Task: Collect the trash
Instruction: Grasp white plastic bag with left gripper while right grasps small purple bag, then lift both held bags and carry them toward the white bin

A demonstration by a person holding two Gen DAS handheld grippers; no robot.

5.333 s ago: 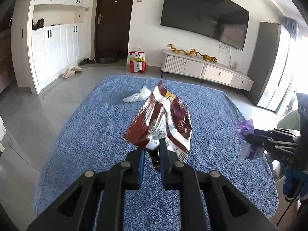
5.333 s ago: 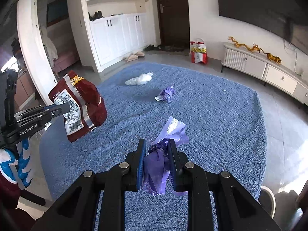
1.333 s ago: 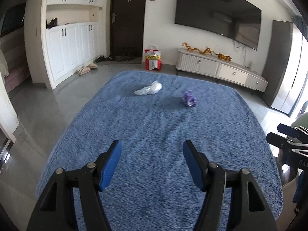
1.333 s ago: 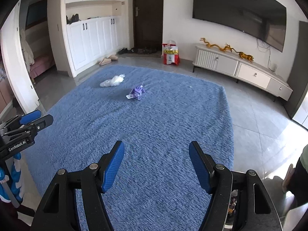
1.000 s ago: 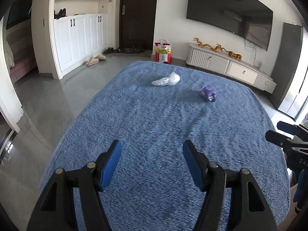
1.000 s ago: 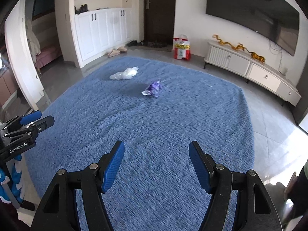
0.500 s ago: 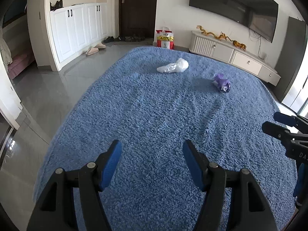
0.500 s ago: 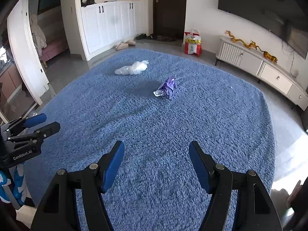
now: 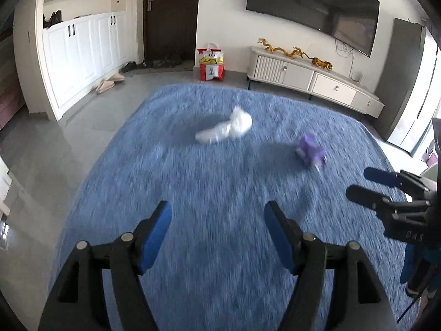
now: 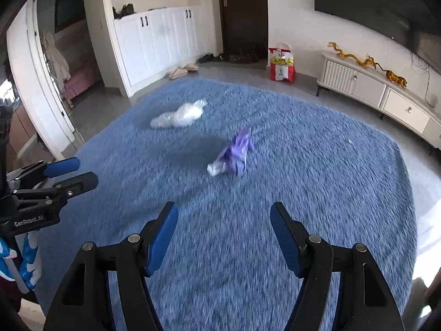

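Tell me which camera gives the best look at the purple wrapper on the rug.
The right wrist view: the purple wrapper lies near the picture's middle, ahead of the open right gripper, with its crumpled shape and white end visible. The left wrist view shows it smaller, off to the right and blurred.

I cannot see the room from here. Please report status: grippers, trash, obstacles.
Left gripper open, jaws just widened, nothing between. Right gripper open, empty. White bag and purple wrapper lie apart on blue rug. Nothing in the way.
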